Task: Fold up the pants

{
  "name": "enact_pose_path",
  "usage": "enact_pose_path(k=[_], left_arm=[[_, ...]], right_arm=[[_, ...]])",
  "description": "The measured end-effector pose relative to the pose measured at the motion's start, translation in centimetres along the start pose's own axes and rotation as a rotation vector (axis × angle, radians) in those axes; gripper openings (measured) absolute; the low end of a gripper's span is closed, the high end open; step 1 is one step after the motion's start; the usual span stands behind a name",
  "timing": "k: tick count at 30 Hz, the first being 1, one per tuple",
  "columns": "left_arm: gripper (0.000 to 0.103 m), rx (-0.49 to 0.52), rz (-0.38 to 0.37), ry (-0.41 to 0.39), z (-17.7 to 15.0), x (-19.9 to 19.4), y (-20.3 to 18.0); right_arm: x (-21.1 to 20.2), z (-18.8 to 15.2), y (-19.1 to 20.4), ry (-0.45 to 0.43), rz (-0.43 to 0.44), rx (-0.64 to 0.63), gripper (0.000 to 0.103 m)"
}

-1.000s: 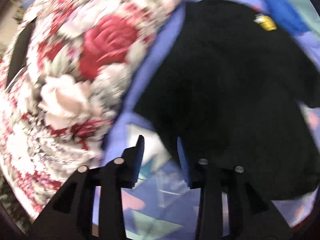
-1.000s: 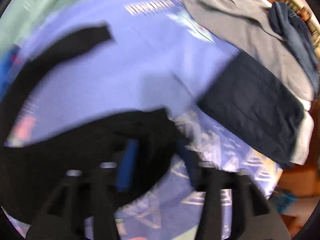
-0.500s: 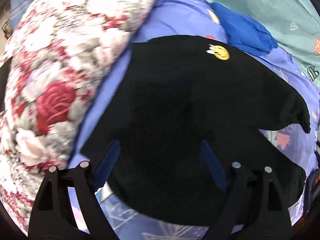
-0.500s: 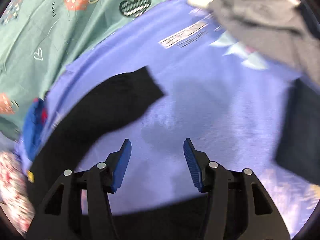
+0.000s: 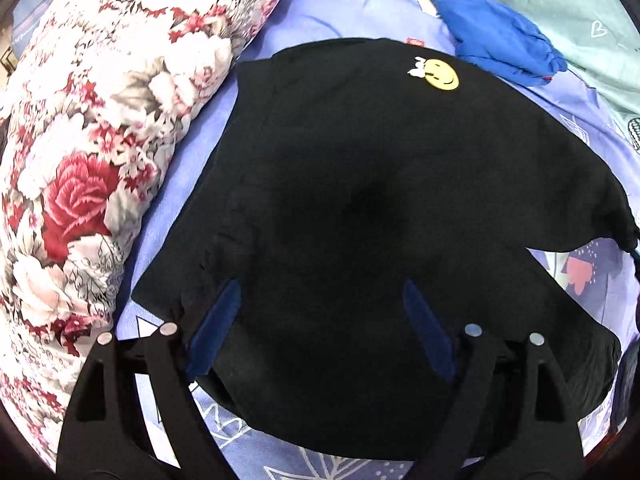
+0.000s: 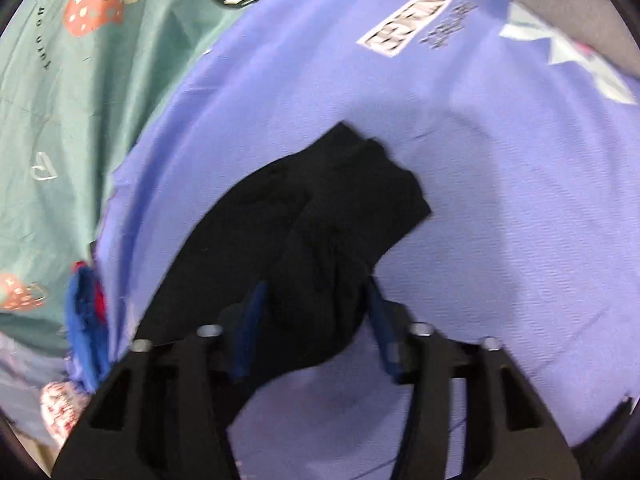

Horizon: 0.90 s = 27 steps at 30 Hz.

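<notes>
Lavender bedsheet [image 6: 500, 208] fills both my views, black pants [image 5: 360, 200] spread flat across it. Nearest, my left tool [image 5: 320, 304] hangs spread wide over the pants' near edge, its pads clear of the cloth. My right tool [image 6: 316, 292] has just been closing, a bunched pant leg [image 6: 332, 216] pinched between its pads. Farther off lie a floral quilt [image 5: 104, 120] and blue garment [image 5: 500, 44].
</notes>
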<state>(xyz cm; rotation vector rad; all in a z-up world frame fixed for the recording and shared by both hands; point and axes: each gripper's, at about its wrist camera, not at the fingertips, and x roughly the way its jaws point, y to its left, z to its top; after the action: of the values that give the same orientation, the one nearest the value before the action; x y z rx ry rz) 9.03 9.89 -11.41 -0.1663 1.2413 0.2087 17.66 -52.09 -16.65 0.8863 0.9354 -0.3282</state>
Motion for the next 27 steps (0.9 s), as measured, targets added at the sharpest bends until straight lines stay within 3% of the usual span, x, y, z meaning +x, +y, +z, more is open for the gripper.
enact_pose_path(k=[2,7,10,13,14,15,17,18,21,23,27], left_arm=[[0.085,-0.005,-0.004,0.001,0.0,0.2,-0.2],[0.085,0.056,0.014,-0.045,0.4,-0.6,-1.5],[0.085,0.091,0.018,-0.069,0.7,-1.0,-1.8],[0.085,0.104,0.021,-0.077,1.1,-0.9,-1.9],[0.085,0.104,0.021,-0.078,1.2,-0.9,-1.8],[0.085,0.103,0.018,-0.080,1.4,-1.0,-1.6],[0.085,0.111,0.021,-0.090,1.7,-1.2,-1.4],[0.085,0.114,0.024,-0.099,1.8,-1.4,-1.3],[0.086,0.092,0.024,-0.113,2.4,-1.6,-0.5],[0.086,0.068,0.021,-0.107,2.8,-1.3,0.0],[0.087,0.019,-0.013,-0.085,3.3,-0.2,0.8]], right_arm=[[0.0,0.1,1.0,0.010,-0.010,-0.064,0.008],[-6.1,0.8,4.5,-0.176,0.024,-0.244,0.007],[-9.4,1.2,5.7,-0.236,0.017,-0.343,0.007],[-7.7,1.5,4.5,-0.157,-0.098,-0.349,0.011],[-6.1,1.6,3.3,-0.106,-0.144,-0.330,0.024],[-5.1,1.4,2.6,-0.082,-0.197,-0.332,0.048],[-3.8,0.8,1.3,-0.119,-0.453,-0.358,0.051],[-4.3,0.3,1.1,-0.150,-0.496,-0.358,0.051],[-5.3,-1.5,1.8,-0.148,-0.323,-0.327,0.051],[-5.0,-3.8,3.9,-0.117,-0.247,-0.418,0.051],[-2.4,-9.4,8.0,0.051,-0.034,-0.596,0.051]])
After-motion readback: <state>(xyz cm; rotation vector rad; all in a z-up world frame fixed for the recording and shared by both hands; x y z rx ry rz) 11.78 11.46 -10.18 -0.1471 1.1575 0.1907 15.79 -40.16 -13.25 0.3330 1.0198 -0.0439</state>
